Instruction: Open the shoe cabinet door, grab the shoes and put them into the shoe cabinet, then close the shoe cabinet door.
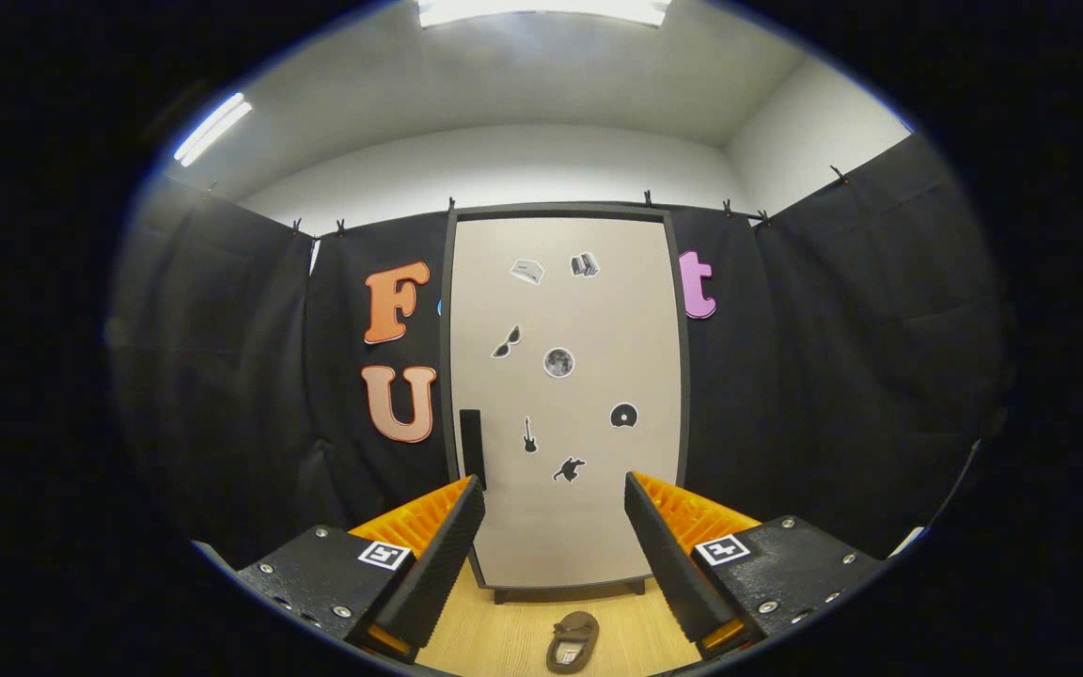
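I see the fingers (555, 489) spread wide, holding nothing. The shoe cabinet (565, 404) stands at twelve o'clock ahead, door shut. A shoe (572, 641) lies on the floor (513, 630) between the fingers.

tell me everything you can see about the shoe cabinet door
The shoe cabinet door is a tall, pale beige panel in a dark frame, standing upright and shut against the booth's black cloth wall. A dark vertical handle sits near its left edge, and small black and grey stickers are scattered over its face. Short dark feet lift the cabinet off the wooden floor. Nothing touches it; the open gripper points at it from a distance.
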Demonstrator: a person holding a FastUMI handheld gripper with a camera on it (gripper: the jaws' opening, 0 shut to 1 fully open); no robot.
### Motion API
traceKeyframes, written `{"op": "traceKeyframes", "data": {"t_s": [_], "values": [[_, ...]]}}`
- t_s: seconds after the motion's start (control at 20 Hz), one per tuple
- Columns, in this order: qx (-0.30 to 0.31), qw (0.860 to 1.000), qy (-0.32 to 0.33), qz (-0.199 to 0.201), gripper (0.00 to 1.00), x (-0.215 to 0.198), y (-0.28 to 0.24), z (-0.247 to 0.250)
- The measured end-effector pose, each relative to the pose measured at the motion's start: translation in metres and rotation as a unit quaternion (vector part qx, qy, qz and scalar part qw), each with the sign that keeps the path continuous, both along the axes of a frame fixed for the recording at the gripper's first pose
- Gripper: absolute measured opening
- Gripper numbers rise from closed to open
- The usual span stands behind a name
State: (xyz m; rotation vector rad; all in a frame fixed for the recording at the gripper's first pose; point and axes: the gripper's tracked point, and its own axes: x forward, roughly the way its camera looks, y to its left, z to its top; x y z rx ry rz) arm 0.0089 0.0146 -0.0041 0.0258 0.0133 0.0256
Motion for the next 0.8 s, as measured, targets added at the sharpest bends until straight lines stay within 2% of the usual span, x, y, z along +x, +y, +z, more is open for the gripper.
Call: {"op": "traceKeyframes", "data": {"t_s": [0.5,0.8], "values": [[0.002,1.000,0.004,0.001,0.94,0.033,0.044,-0.014],[-0.010,1.000,0.013,0.002,0.94,0.069,0.071,-0.025]]}}
